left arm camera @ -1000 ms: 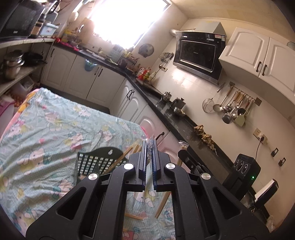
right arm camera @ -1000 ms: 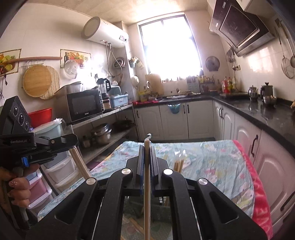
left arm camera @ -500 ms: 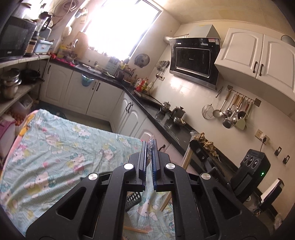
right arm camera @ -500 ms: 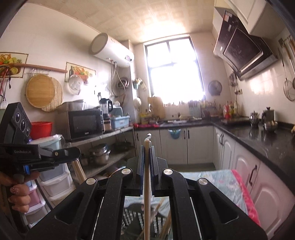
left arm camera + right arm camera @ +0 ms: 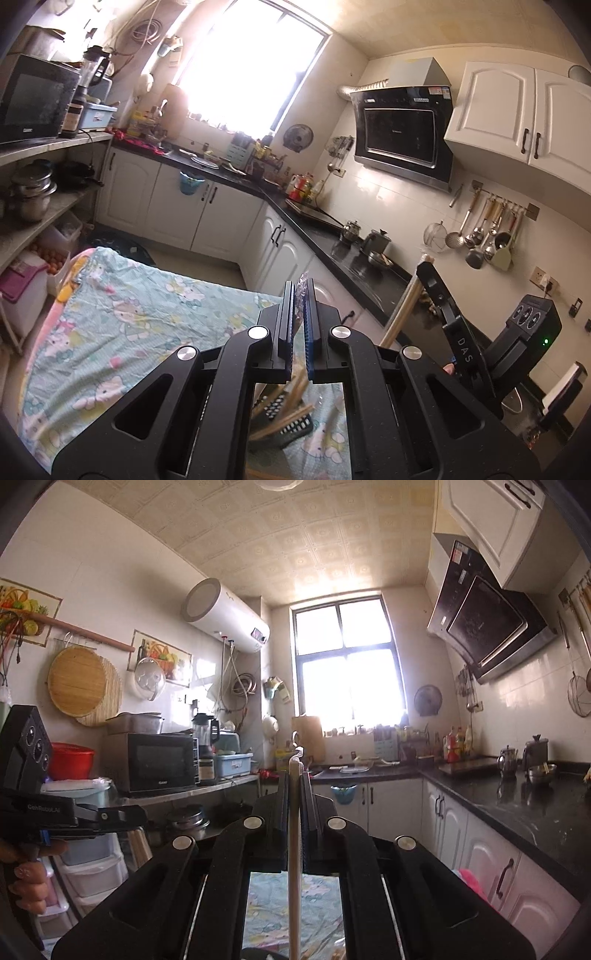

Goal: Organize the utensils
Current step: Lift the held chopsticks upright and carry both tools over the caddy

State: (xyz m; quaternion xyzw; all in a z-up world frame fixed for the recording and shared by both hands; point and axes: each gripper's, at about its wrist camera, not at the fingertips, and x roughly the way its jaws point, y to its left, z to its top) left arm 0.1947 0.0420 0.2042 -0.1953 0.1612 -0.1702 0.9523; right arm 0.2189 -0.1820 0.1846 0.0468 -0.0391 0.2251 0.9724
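Right gripper (image 5: 294, 771) pinching a chopstick (image 5: 294, 867): pale wood, slim, running straight up between the pads, with a scrap of clear wrapper twisted at its tip. Pointing about level, out over the kitchen toward the window (image 5: 347, 661).

Left gripper (image 5: 300, 295) pressed together too, jaws nearly touching, a shred of clear plastic wrapper (image 5: 302, 286) caught between the tips. Tilted a little downward over the table. Whether wood sits in this grip, cannot tell.

Below the left jaws, a dark slotted basket (image 5: 284, 417) lying on the cartoon-print tablecloth (image 5: 122, 328), several tan chopsticks (image 5: 284, 421) crossing it and sticking out toward the near edge.

From the left view only: the right gripper off to the right, seen from the side, its chopstick slanting down and left from the jaws, in front of the black counter (image 5: 354, 266); ladles and a strainer on a wall rail (image 5: 491, 229) beyond.

From the right view only: the left gripper at far left, held level, a hand (image 5: 27, 882) wrapped round its grip, pale sticks hanging below its jaws; microwave (image 5: 155, 760) on the shelf behind, water heater (image 5: 225, 620) high on the wall. Basket barely showing at the bottom edge here, tablecloth just visible under the fingers.
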